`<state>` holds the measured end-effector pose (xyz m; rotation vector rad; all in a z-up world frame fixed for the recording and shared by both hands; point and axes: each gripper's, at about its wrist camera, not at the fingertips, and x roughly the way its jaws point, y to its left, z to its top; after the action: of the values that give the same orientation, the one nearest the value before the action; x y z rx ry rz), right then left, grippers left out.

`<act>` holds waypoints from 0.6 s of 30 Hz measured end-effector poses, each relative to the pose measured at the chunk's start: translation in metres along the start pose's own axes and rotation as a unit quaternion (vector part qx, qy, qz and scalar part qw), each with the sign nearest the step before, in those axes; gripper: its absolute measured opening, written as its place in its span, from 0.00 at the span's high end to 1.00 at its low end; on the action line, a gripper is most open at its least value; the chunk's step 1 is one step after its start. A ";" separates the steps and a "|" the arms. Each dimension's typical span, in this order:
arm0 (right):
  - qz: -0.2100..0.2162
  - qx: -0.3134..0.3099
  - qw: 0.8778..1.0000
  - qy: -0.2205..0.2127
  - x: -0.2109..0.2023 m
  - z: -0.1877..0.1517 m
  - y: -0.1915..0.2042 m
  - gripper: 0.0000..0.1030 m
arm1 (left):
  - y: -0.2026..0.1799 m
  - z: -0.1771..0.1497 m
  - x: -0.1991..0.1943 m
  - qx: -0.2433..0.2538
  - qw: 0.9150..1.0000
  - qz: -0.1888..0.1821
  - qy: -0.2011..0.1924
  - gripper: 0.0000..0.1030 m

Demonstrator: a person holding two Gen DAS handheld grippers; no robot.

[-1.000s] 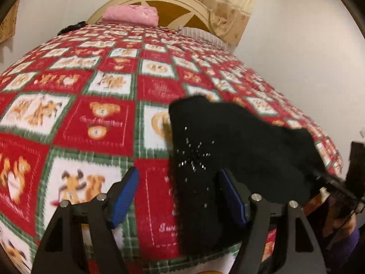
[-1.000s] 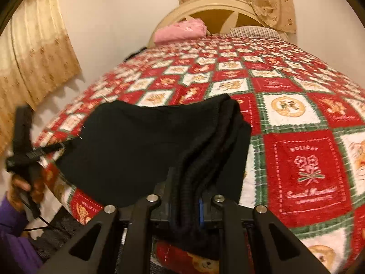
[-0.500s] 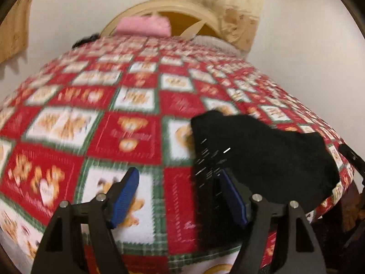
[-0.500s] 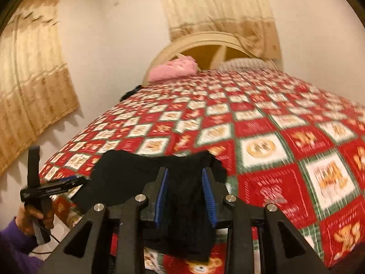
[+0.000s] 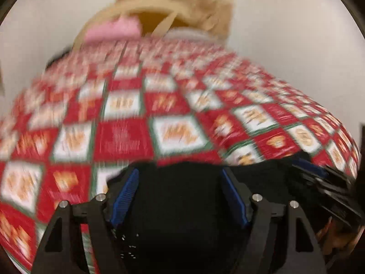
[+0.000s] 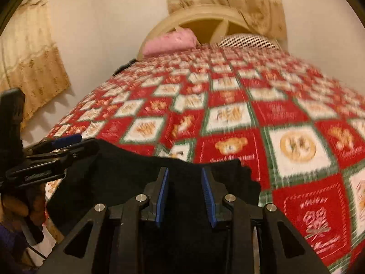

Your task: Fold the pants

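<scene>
The black pants (image 6: 127, 173) lie folded at the near edge of the bed, on the red and white quilt (image 6: 230, 111). My right gripper (image 6: 184, 171) is over their right part, its blue pads (image 6: 163, 194) apart with flat dark cloth between them and nothing pinched. In the blurred left wrist view the pants (image 5: 189, 205) fill the gap of my left gripper (image 5: 180, 173), which stands wide open above them. The left gripper (image 6: 57, 150) also shows at the pants' left end in the right wrist view. At the right edge of the left wrist view is the right gripper (image 5: 319, 180).
A pink pillow (image 6: 171, 42) and a striped pillow (image 6: 246, 41) rest against the cream headboard (image 6: 205, 20) at the far end. Curtains (image 6: 29, 68) hang on the left wall. A hand (image 6: 20, 205) holds the left gripper beyond the bed's edge.
The right gripper's jaws have let go of the bunched pants fold and stand apart. The left gripper has moved from the pants' left edge to over the pants. Both views have pulled back.
</scene>
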<state>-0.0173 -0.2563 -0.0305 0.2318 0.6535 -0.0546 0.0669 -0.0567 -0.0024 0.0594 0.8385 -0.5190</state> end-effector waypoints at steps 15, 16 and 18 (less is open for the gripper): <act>0.092 -0.036 0.995 0.000 -0.017 0.035 0.016 0.70 | 0.039 -0.048 -0.029 -0.045 0.999 0.023 -0.012 0.26; 0.110 -0.048 0.993 0.005 -0.015 0.041 0.025 0.70 | 0.038 -0.051 -0.023 -0.043 0.999 0.034 -0.005 0.26; 0.159 -0.075 0.983 0.049 0.004 0.055 0.050 0.69 | 0.040 -0.063 -0.017 -0.056 0.998 0.040 -0.014 0.25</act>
<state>0.0247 -0.2200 0.0193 0.1925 0.7081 0.3147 0.0317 0.0014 -0.0386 -0.0178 0.8336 -0.3966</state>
